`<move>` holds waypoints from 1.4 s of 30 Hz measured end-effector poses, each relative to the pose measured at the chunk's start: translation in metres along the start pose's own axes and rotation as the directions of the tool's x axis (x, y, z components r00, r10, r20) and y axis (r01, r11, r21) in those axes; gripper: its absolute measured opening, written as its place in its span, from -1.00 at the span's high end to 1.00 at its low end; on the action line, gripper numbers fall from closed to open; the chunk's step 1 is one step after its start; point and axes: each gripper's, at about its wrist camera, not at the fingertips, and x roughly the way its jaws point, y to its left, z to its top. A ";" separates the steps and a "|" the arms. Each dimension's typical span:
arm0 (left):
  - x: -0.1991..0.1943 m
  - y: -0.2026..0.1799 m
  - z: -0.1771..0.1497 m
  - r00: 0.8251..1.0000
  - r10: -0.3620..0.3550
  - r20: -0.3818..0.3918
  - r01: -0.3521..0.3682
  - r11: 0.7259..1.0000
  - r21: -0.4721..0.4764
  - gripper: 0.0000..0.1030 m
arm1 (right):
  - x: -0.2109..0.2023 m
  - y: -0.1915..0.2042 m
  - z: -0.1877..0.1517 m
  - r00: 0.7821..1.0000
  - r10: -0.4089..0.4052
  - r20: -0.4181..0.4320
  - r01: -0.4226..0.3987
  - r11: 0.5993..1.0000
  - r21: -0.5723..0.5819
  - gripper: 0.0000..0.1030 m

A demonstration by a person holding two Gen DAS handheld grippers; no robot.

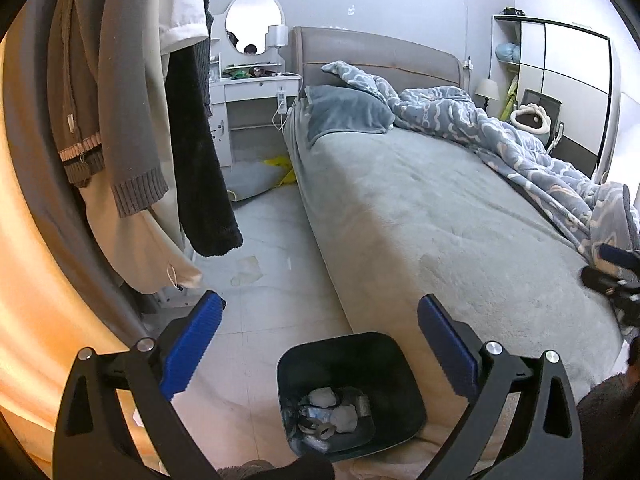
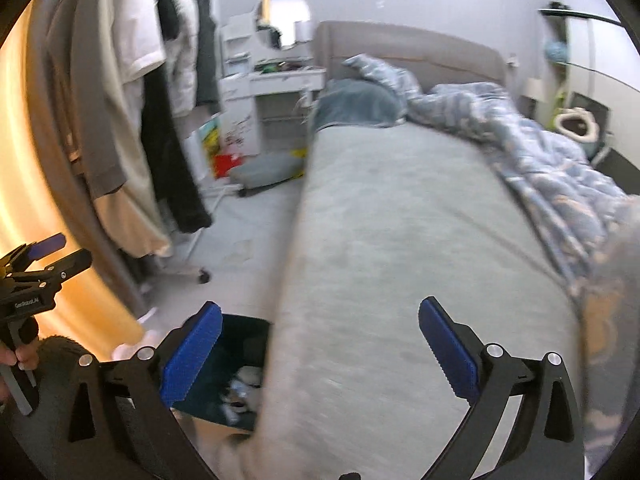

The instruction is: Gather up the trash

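A dark trash bin [image 1: 394, 376] stands on the floor beside the bed's near corner, with crumpled white wads and wrappers [image 1: 332, 412] inside. My left gripper [image 1: 320, 312] is open and empty, held above the bin. My right gripper [image 2: 320, 312] is open and empty over the grey bed; the bin [image 2: 240, 344] shows below its left finger. The right gripper also shows at the right edge of the left wrist view [image 1: 614, 272]; the left one shows at the left edge of the right wrist view [image 2: 40, 260]. A pale scrap [image 1: 246, 270] lies on the floor further off.
A grey bed [image 1: 440, 208] with a rumpled blue quilt [image 1: 540, 148] fills the right. Hanging clothes [image 1: 120, 100] on a rack crowd the left. A white dresser [image 1: 256, 92] with a mirror stands at the back, a grey cushion [image 1: 256, 178] on the floor below it. A wardrobe [image 1: 568, 80] stands far right.
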 end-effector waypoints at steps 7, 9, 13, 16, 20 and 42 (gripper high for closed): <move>0.000 0.000 -0.005 1.000 0.003 -0.022 -0.003 1.000 -0.015 -0.94 | -0.026 -0.029 -0.017 0.999 -0.029 0.031 0.027 0.999 0.044 -0.93; -0.001 -0.004 -0.007 1.000 0.007 -0.025 -0.008 1.000 -0.004 -0.94 | -0.026 -0.032 -0.020 0.999 -0.016 0.036 0.014 0.998 0.053 -0.93; -0.001 -0.010 -0.009 0.999 0.022 -0.030 -0.021 0.999 0.033 -0.94 | -0.021 -0.026 -0.021 1.000 0.015 0.015 -0.015 1.000 0.027 -0.93; 0.002 -0.010 -0.011 0.999 0.018 -0.044 -0.017 0.999 0.030 -0.94 | -0.022 -0.020 -0.021 0.999 0.038 0.019 -0.038 0.999 0.001 -0.93; 0.004 -0.011 -0.012 0.998 0.027 -0.052 -0.025 0.999 0.037 -0.94 | -0.023 -0.017 -0.021 0.999 0.049 0.020 -0.048 0.999 -0.009 -0.93; 0.004 -0.013 -0.013 0.998 0.020 -0.055 -0.019 0.999 0.034 -0.94 | -0.024 -0.014 -0.021 0.998 0.051 0.021 -0.051 0.999 -0.014 -0.94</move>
